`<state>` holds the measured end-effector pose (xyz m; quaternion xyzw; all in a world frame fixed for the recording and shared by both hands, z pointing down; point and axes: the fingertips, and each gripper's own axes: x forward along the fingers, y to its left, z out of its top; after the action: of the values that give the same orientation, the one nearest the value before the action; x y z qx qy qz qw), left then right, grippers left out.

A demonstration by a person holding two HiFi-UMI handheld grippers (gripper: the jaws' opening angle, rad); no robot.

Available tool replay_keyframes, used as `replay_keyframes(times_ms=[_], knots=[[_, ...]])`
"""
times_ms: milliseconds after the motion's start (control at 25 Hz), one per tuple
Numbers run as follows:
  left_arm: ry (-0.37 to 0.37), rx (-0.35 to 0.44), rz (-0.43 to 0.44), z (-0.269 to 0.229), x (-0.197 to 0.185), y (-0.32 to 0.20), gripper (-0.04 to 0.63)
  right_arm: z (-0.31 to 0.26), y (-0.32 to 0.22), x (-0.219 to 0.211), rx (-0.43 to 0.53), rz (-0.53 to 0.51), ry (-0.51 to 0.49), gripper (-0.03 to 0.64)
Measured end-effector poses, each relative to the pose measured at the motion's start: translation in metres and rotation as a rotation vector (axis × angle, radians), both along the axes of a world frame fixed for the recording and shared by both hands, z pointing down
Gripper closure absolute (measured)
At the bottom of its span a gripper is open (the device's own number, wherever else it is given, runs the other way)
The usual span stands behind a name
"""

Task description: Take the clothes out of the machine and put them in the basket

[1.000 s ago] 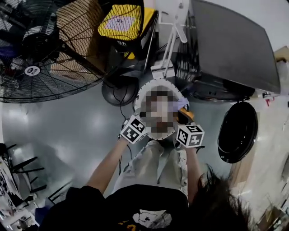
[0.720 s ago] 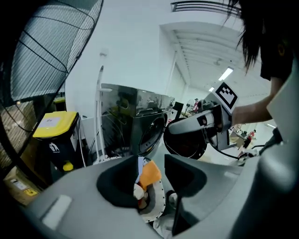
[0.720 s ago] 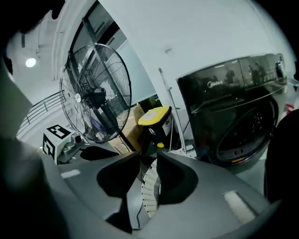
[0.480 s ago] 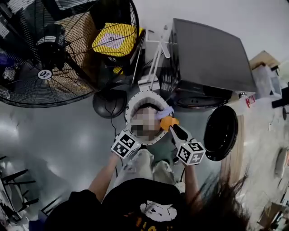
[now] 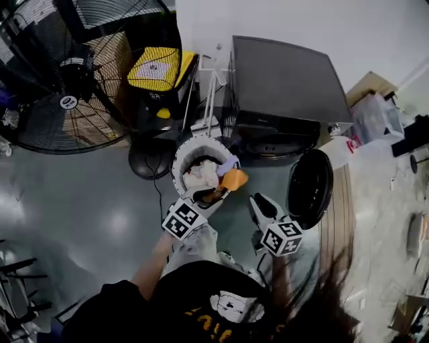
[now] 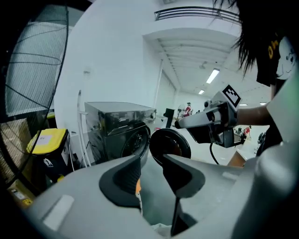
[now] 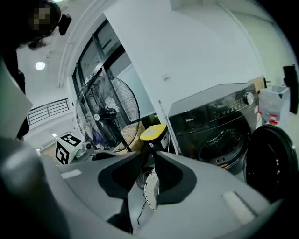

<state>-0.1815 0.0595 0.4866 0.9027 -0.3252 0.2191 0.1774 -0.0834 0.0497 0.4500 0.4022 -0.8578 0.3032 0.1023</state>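
The clothes (image 5: 201, 175) lie heaped in the white basket (image 5: 177, 161) just ahead of the left gripper (image 5: 203, 196), jaws apart and empty, while the right gripper (image 5: 257, 203), jaws just narrowed to a slim empty gap, sits nearer the washing machine (image 5: 281, 80), whose drum (image 7: 223, 140) seems bare.

glossy grey floor (image 5: 87, 201) mirrors the light. in the head view a big black fan (image 5: 67, 74) stands at 10 o'clock, a yellow-lidded bin (image 5: 155, 69) at 11, a white wall (image 5: 268, 17) at 12. strip lights (image 6: 212, 75) line the white ceiling (image 6: 187, 51).
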Motion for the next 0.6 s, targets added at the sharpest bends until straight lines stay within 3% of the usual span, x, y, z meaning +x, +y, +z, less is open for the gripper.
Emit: replay_keyframes(times_ms=[200,600], knots=[[0.02,0.041,0.011,-0.036,0.049,0.039,0.437,-0.024,0.048,0.04,0.042,0.02,-0.025,0.515],[0.059,0.144,0.01,-0.081,0.108,0.124,0.532,-0.054,0.131,0.091,0.15,0.023,-0.068,0.555]])
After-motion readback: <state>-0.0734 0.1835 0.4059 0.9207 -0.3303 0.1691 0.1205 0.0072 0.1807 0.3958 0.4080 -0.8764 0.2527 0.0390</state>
